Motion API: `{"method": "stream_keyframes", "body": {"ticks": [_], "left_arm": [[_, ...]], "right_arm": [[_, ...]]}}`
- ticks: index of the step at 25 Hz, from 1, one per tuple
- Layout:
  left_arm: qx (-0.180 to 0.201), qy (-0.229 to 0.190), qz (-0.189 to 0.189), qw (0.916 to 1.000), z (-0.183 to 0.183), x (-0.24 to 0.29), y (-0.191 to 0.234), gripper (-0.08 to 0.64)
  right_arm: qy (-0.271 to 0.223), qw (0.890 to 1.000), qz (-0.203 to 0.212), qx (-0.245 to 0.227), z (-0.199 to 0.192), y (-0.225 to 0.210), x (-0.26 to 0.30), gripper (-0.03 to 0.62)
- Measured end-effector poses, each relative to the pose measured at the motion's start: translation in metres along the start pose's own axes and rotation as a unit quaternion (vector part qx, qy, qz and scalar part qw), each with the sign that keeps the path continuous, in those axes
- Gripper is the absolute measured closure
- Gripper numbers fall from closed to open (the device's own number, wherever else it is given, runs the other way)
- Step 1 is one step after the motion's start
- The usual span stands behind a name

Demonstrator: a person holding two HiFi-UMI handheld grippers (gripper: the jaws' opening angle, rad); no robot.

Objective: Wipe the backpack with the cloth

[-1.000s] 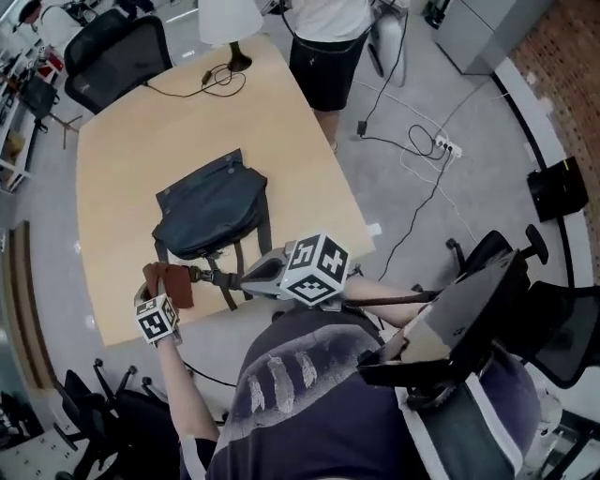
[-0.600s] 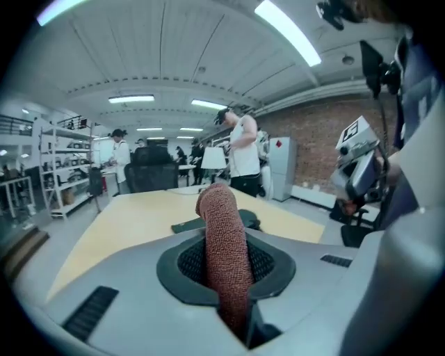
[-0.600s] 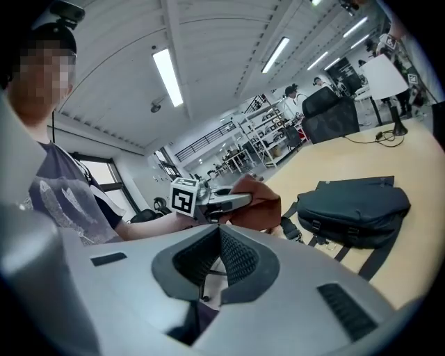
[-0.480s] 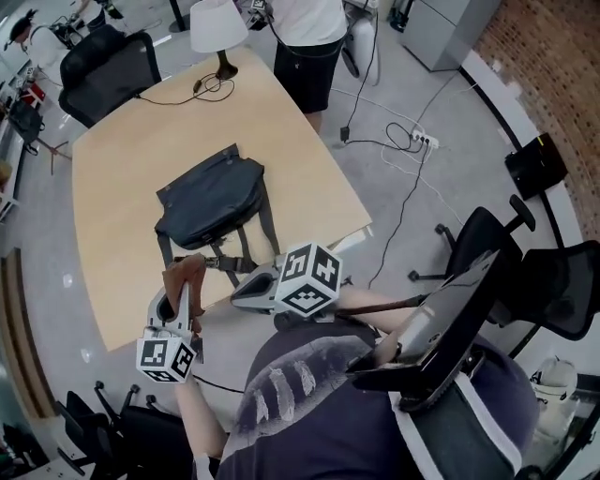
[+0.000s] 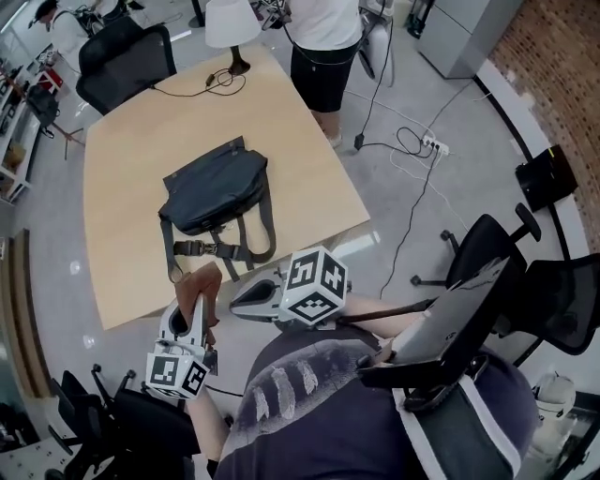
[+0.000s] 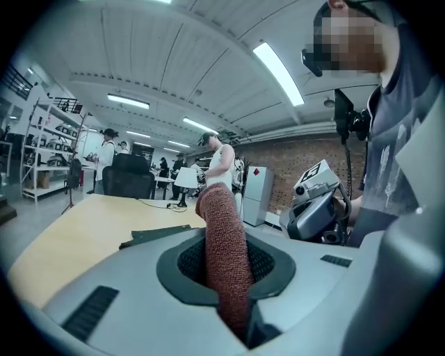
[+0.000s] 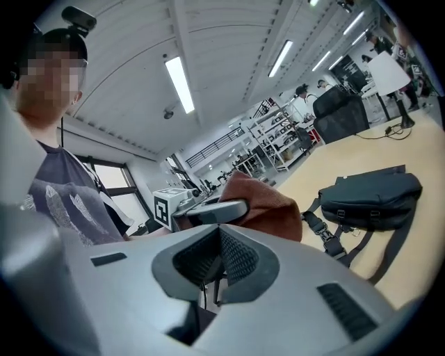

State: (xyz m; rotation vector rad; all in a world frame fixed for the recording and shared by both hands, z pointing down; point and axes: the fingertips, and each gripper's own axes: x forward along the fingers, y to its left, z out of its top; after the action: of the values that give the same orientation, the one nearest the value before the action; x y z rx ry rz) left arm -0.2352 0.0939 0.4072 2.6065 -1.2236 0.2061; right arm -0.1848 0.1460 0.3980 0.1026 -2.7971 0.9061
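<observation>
A dark backpack [image 5: 214,187] lies flat on the wooden table [image 5: 122,244], its straps [image 5: 234,246] trailing toward the near edge. My left gripper [image 5: 197,302] is off the table's near edge, raised, and shut on a brown cloth [image 5: 204,286] that sticks up from its jaws. In the left gripper view the cloth [image 6: 224,243] stands pinched between the jaws, with the backpack [image 6: 156,235] low behind it. My right gripper [image 5: 236,305] hovers beside the left one, jaws together with nothing in them. The right gripper view shows the cloth [image 7: 268,205] and, to its right, the backpack [image 7: 372,198].
A lamp [image 5: 230,23] and its cable [image 5: 202,84] sit at the table's far corner. A person [image 5: 328,37] stands at the far side. Office chairs [image 5: 127,61] [image 5: 487,253] surround the table. A power strip [image 5: 431,145] and cords lie on the floor at right.
My left gripper has drawn back from the table's near edge toward me and risen, carrying the cloth, which now points up. The right gripper has stayed near the edge.
</observation>
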Motion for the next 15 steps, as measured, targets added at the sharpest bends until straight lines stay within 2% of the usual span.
{"method": "stream_keyframes", "body": {"ticks": [5,9,15], "left_arm": [[0.044,-0.004,-0.012,0.9989,0.009,0.014,-0.071,0.503],[0.038,-0.01,0.01,0.9992,0.014,0.02,-0.123,0.503],[0.076,0.029,0.017,0.9965,0.003,0.008,-0.189,0.503]], "right_arm": [[-0.017,1.0,-0.001,0.018,-0.032,0.015,-0.05,0.591],[-0.037,0.998,0.017,0.056,-0.061,0.031,-0.101,0.591],[-0.05,0.994,0.034,0.087,-0.093,0.043,-0.132,0.592]]}}
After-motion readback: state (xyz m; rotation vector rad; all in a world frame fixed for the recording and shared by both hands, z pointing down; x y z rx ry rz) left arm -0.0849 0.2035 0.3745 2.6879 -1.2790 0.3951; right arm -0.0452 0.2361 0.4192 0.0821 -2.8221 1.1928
